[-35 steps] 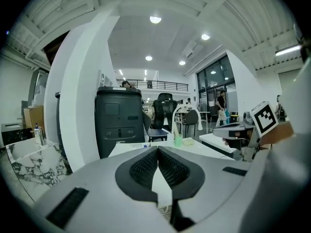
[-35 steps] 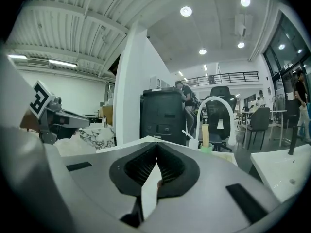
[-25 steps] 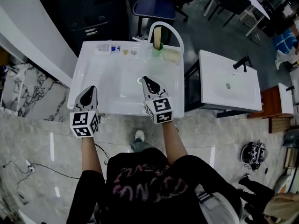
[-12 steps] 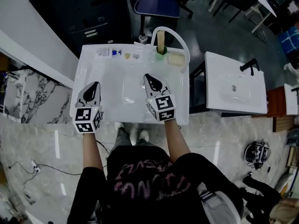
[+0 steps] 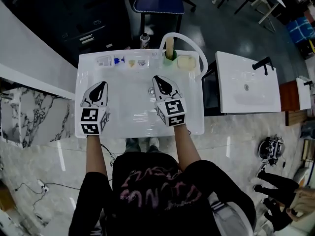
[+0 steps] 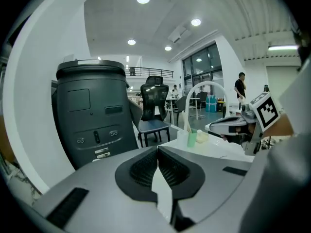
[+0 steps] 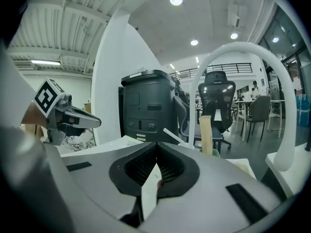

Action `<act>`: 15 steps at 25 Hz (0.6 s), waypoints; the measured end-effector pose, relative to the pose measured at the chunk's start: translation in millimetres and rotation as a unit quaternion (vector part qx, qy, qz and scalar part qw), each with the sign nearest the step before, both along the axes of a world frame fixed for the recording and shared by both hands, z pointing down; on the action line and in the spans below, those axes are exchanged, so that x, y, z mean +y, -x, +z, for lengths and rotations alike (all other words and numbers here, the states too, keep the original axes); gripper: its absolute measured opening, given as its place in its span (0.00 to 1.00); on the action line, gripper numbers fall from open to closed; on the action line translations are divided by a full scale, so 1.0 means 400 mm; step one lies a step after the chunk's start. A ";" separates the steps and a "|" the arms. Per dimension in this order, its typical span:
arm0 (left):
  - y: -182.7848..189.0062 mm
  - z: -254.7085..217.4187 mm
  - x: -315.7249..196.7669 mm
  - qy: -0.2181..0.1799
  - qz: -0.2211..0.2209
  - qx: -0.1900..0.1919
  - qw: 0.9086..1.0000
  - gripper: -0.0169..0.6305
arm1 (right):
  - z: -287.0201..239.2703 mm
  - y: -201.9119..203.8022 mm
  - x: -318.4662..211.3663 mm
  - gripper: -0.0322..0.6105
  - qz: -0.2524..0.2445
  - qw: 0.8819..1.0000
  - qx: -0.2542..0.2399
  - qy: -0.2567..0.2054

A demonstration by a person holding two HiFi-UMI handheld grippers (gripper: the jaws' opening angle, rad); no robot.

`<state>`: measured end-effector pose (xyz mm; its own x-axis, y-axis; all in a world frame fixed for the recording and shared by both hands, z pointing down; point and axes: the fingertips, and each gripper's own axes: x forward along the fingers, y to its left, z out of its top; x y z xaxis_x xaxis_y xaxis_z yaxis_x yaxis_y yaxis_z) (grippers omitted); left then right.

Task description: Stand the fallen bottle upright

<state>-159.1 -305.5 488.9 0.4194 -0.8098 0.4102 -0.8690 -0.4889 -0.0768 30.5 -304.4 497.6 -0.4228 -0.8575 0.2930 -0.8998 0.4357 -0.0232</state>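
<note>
The left arm [image 5: 93, 154] and right arm [image 5: 182, 149] stretch forward, side by side. The left gripper [image 5: 101, 85] and right gripper [image 5: 157, 78] tilt slightly downward, jaws closed on nothing.

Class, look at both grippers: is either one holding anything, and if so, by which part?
Nothing is held. The left gripper and right gripper both have their jaws shut together, with nothing between them.

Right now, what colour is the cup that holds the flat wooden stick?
The cup is green. It shows best in the head view.

White basin [image 5: 88, 77], green cup [image 5: 171, 57], marbled floor [image 5: 32, 124]
</note>
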 end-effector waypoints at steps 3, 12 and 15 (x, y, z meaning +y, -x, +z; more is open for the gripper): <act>-0.002 0.028 -0.058 0.005 0.033 -0.036 0.999 0.05 | 0.023 0.003 -0.028 0.06 0.014 1.000 0.003 0.008; -0.044 0.132 -0.229 0.042 0.140 -0.137 0.980 0.22 | 0.107 -0.010 -0.094 0.06 0.049 0.998 0.003 0.041; -0.060 0.196 -0.273 0.060 0.186 -0.192 0.962 0.28 | 0.135 -0.017 -0.109 0.06 0.059 0.997 0.002 0.052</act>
